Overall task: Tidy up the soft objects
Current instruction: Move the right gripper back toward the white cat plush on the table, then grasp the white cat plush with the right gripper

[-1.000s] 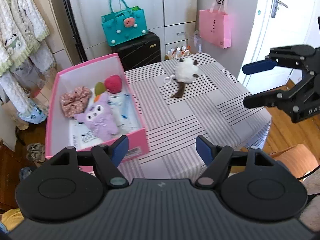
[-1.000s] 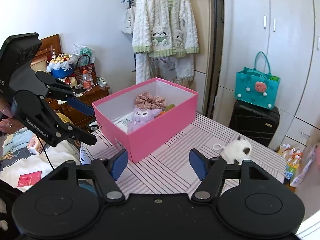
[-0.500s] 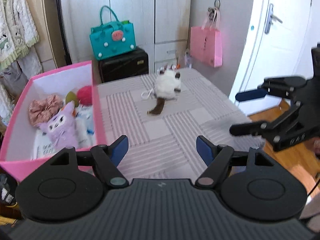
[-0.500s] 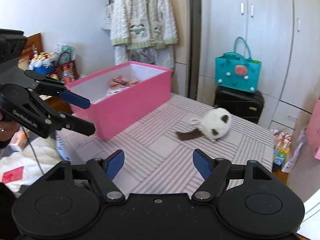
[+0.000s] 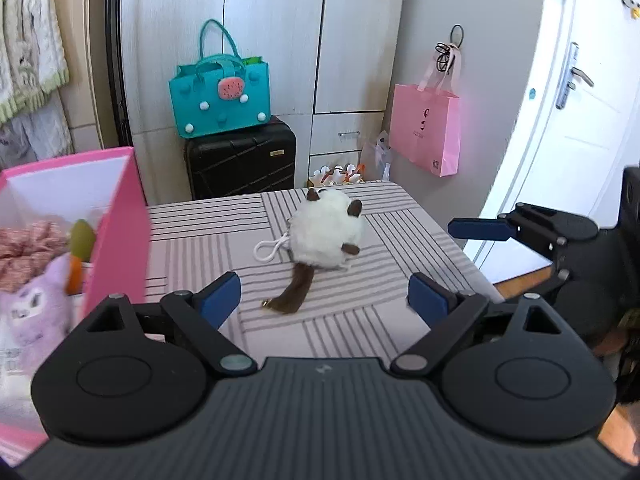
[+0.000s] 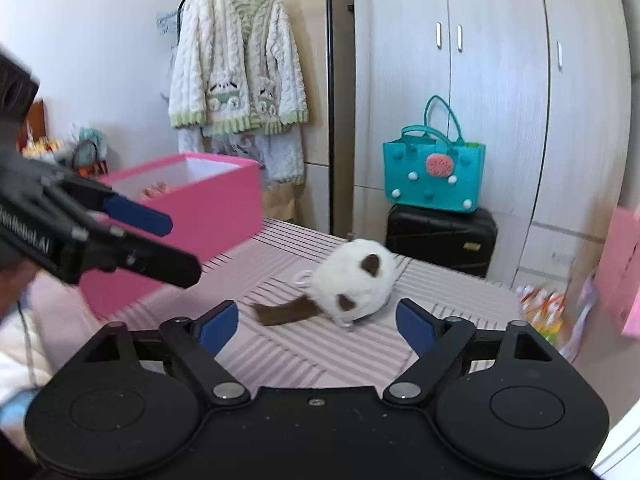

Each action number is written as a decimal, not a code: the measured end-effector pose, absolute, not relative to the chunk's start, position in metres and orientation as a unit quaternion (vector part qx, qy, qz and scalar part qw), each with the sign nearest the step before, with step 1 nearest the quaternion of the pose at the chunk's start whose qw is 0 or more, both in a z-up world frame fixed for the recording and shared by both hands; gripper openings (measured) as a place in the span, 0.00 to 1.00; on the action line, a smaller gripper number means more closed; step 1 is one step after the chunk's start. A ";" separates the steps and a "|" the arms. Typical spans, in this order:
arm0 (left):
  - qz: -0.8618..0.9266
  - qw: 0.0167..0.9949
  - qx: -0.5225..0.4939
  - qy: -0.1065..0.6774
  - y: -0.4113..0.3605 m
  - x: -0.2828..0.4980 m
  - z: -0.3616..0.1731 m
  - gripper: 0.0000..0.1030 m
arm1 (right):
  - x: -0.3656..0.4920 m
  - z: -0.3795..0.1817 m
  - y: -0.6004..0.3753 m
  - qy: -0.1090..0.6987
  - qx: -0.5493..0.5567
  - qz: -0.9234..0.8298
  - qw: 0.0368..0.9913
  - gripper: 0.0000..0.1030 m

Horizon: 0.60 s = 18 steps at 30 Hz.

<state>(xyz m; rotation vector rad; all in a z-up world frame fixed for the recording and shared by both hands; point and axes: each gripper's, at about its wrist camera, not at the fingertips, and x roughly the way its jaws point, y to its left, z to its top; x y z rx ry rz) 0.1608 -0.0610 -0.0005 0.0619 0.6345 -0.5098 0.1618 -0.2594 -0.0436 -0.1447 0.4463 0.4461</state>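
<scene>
Approach step, judged: fluffy white round plush cat (image 5: 326,234) with brown ears and limp tail, lying loose on striped table (image 5: 208,232) beside rigid pink box (image 5: 116,232); left gripper (image 5: 324,300) and right gripper (image 6: 316,322) jaws just opened wide, empty; next, closing gently on the plush.

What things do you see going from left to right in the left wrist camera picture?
Purple plush toy → pink cardboard box → teal felt handbag → fluffy white plush cat with brown tail → pink paper shopping bag → right tool
</scene>
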 end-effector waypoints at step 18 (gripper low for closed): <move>-0.222 0.932 0.031 0.284 -0.118 0.259 -0.048 0.91 | 0.256 -0.084 -0.249 0.237 -0.078 0.219 0.943 0.91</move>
